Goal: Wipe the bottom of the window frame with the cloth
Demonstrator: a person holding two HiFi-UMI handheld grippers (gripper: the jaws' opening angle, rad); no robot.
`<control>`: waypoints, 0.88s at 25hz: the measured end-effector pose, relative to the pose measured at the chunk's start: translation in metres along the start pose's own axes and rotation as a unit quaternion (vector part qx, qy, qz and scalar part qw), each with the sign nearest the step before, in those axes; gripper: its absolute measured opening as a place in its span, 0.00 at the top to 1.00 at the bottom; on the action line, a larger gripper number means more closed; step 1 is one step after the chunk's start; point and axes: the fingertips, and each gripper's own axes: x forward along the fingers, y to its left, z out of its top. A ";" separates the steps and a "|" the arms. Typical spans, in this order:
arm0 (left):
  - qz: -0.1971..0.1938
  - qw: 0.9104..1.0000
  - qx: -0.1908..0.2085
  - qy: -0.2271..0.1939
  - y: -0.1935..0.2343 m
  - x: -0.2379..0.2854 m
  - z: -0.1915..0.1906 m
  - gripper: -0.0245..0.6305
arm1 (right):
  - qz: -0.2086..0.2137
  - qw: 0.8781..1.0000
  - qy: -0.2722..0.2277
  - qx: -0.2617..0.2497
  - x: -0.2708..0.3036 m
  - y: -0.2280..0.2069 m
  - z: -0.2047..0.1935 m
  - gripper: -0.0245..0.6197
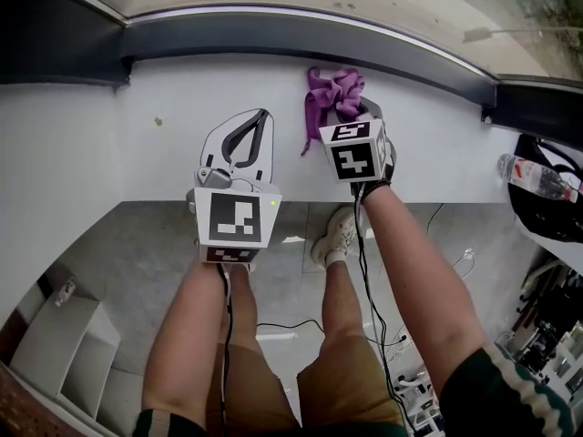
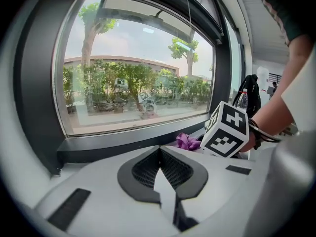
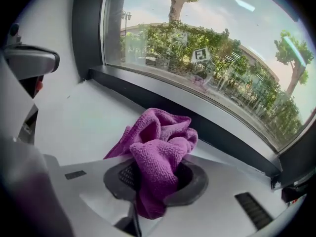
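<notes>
One cloth [image 3: 159, 147], two grippers — right gripper [image 3: 155, 179] fingers clamp it beside the window frame [image 1: 273, 33]; left gripper [image 1: 262, 116] fingers closed, nothing held — open sill [image 1: 91, 144] at frame left.

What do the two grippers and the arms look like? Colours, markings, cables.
Same build on left gripper and right gripper: light grey shells, black ribbed claw pads, a white cube with black square markers on each. A black cable trails back from each. Right wrist wears dark bands; short dark sleeve with pale stripes.
</notes>
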 end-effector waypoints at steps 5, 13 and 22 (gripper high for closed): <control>0.025 1.000 0.013 0.003 0.042 -0.025 -0.010 0.95 | 0.015 1.000 -0.011 -0.023 0.008 0.050 0.032 0.81; 0.058 0.998 -0.026 -0.002 0.103 -0.065 -0.028 0.95 | 0.025 0.999 -0.016 -0.043 0.020 0.116 0.075 0.81; 0.096 0.995 -0.033 0.005 0.150 -0.102 -0.046 0.95 | 0.040 0.997 -0.030 -0.061 0.029 0.180 0.117 0.81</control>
